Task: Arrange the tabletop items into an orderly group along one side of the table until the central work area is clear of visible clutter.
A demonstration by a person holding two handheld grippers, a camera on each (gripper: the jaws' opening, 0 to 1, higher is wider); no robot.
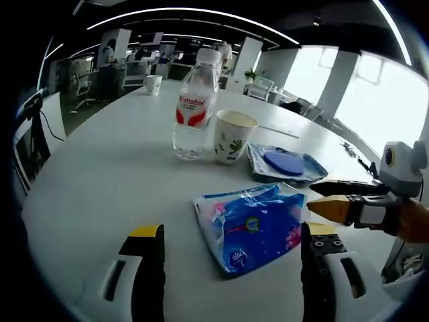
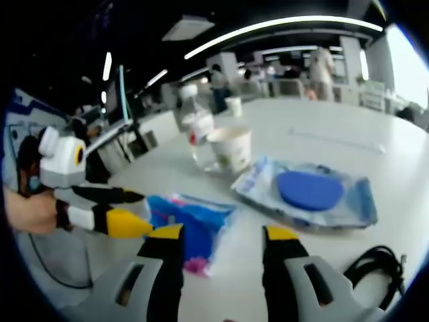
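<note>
A blue plastic packet (image 1: 251,225) lies flat on the white table (image 1: 107,174), just ahead of my open left gripper (image 1: 233,231). Behind it stand a clear water bottle (image 1: 194,107) with a red label and a paper cup (image 1: 232,136), side by side. To their right lies a clear pouch with a blue disc (image 1: 285,163). My right gripper (image 1: 318,198) reaches in from the right, its tips near the blue packet's corner. In the right gripper view my right gripper (image 2: 221,235) is open above the table between the blue packet (image 2: 191,225) and the pouch (image 2: 308,191). The left gripper (image 2: 146,211) comes in from the left.
A second paper cup (image 1: 153,84) stands far back on the table. A black cable (image 2: 375,265) lies near the table edge at the right. Office chairs, desks and people are beyond the table's far end.
</note>
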